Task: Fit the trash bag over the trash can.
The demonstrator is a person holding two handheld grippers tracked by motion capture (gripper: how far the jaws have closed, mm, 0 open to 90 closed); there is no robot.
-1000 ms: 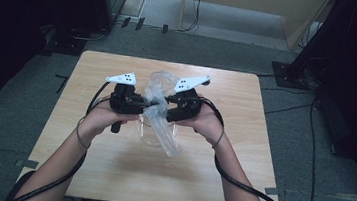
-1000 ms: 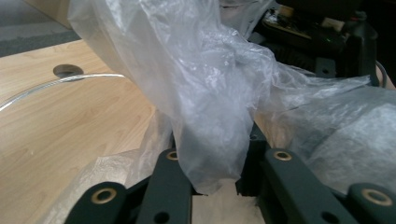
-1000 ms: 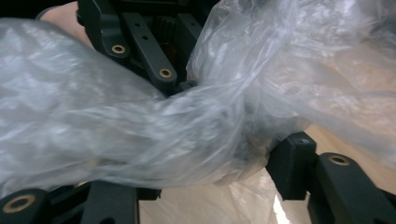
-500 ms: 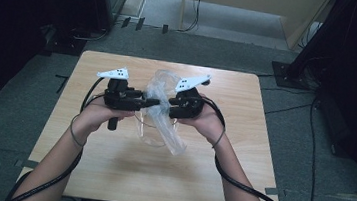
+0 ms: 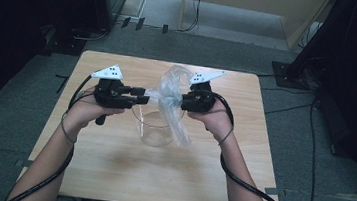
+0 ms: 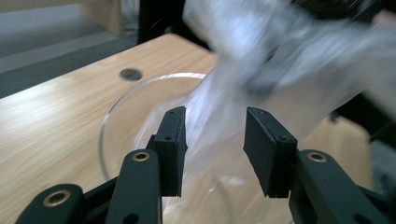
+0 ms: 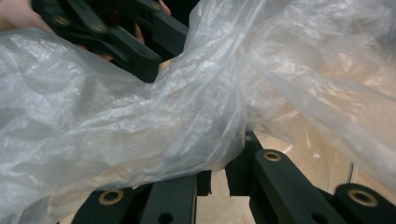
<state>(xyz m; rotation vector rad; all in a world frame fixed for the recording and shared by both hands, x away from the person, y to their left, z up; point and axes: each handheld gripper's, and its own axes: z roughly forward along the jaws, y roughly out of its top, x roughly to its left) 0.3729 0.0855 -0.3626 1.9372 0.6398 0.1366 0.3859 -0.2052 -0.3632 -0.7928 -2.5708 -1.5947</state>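
Two grippers over a clear glass jar [image 5: 156, 127] | left gripper [image 5: 143, 96], jaws apart and just narrowing, bag between them ungripped | right gripper [image 5: 182, 101] clamped on plastic bag [image 5: 170, 90] | bag hangs between them, running near-far, its tail trailing beside the jar.

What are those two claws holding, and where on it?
The right claw pinches the clear plastic bag at its bunched middle; the left claw stands open, gripping nothing.
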